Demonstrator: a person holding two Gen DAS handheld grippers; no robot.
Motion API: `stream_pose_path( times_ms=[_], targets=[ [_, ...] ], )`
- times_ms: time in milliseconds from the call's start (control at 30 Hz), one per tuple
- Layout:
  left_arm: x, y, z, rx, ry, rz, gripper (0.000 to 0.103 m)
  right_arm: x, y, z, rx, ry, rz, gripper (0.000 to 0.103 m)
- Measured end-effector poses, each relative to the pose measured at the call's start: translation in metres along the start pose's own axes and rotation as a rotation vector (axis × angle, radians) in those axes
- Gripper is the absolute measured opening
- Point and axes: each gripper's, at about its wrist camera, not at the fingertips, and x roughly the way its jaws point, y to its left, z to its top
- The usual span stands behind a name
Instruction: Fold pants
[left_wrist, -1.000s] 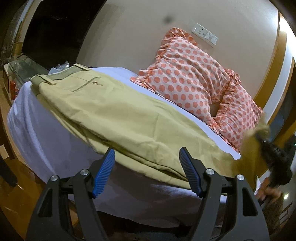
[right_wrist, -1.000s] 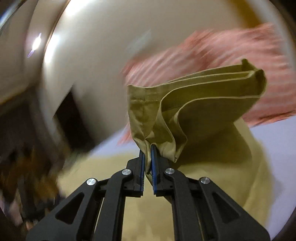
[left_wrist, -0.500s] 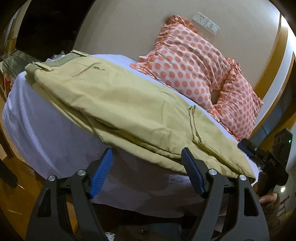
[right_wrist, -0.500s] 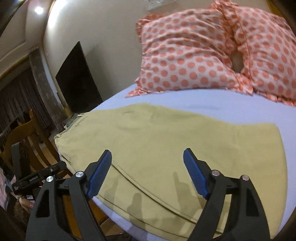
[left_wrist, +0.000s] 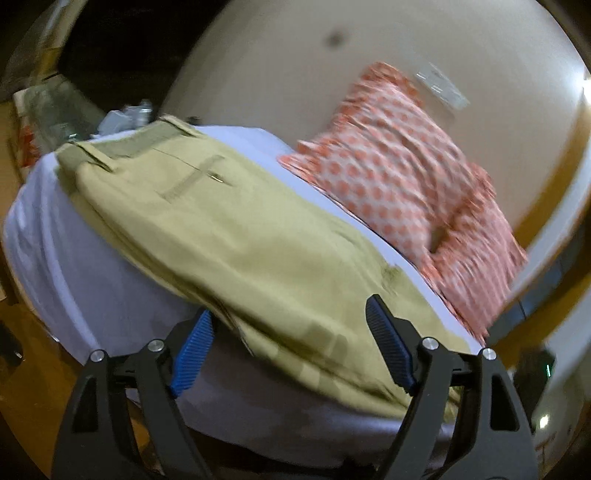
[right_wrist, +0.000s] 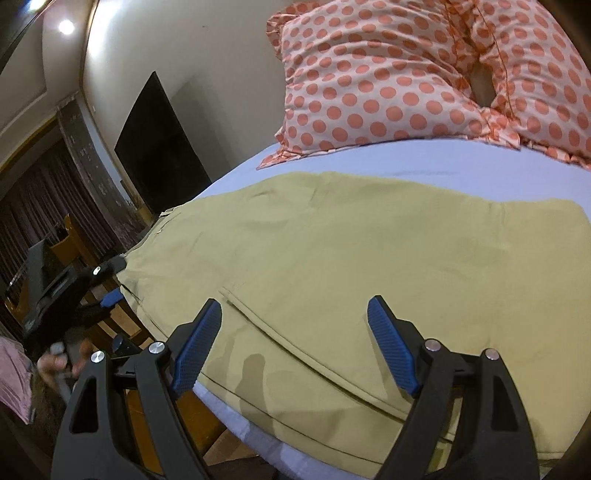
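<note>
Right wrist: pants (right_wrist: 332, 258) on bed (right_wrist: 443, 166)

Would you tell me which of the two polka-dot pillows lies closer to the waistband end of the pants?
The larger pillow on the left in the right wrist view; the other pillow sits beside the hem end of the pants.

No writing, label, brand mark or number can be read in either view. The left wrist view is blurred by motion, and the pale wall plate (left_wrist: 441, 86) in its upper right shows no legible marking. In the right wrist view the black device (right_wrist: 55, 295) at the left edge of the frame carries no lettering clear enough to make out.
</note>
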Motion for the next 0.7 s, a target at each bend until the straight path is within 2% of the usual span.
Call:
stream_pose_path(
  times_ms=[100,200,233,267,333,367,467,500,600,667,700],
  targets=[
    [0.006,0.026,0.021,-0.118,-0.023,0.043,0.075,-0.004,-0.004,-0.002,0.012,-0.013,0.007,0.083],
    [0.012,0.058,0.043,-0.261,-0.044,0.031,0.059,-0.008,-0.009,-0.003,0.030,-0.028,0.014,0.083],
    [0.015,0.066,0.050,-0.295,-0.039,0.040,0.044,-0.010,-0.012,-0.003,0.039,-0.033,0.017,0.083],
    [0.020,0.073,0.056,-0.320,-0.022,0.073,0.023,-0.011,-0.013,-0.002,0.045,-0.036,0.018,0.083],
    [0.024,0.079,0.063,-0.339,-0.002,0.082,0.017,-0.016,-0.018,-0.003,0.058,-0.047,0.023,0.083],
    [0.025,0.073,0.067,-0.315,0.007,0.108,0.015,-0.019,-0.020,-0.004,0.062,-0.056,0.024,0.083],
    [0.020,0.028,0.079,-0.110,-0.008,0.234,0.013,-0.032,-0.030,-0.004,0.078,-0.090,0.017,0.083],
    [0.018,-0.001,0.085,0.001,-0.026,0.259,0.013,-0.037,-0.033,-0.004,0.084,-0.104,0.011,0.083],
    [0.015,-0.079,0.088,0.249,-0.064,0.255,0.013,-0.061,-0.051,-0.003,0.116,-0.171,-0.034,0.083],
    [0.016,-0.145,0.073,0.454,-0.094,0.211,0.013,-0.084,-0.068,-0.004,0.156,-0.232,-0.092,0.083],
    [0.017,-0.178,0.060,0.553,-0.102,0.165,0.013,-0.095,-0.076,-0.004,0.175,-0.258,-0.120,0.083]
  ],
)
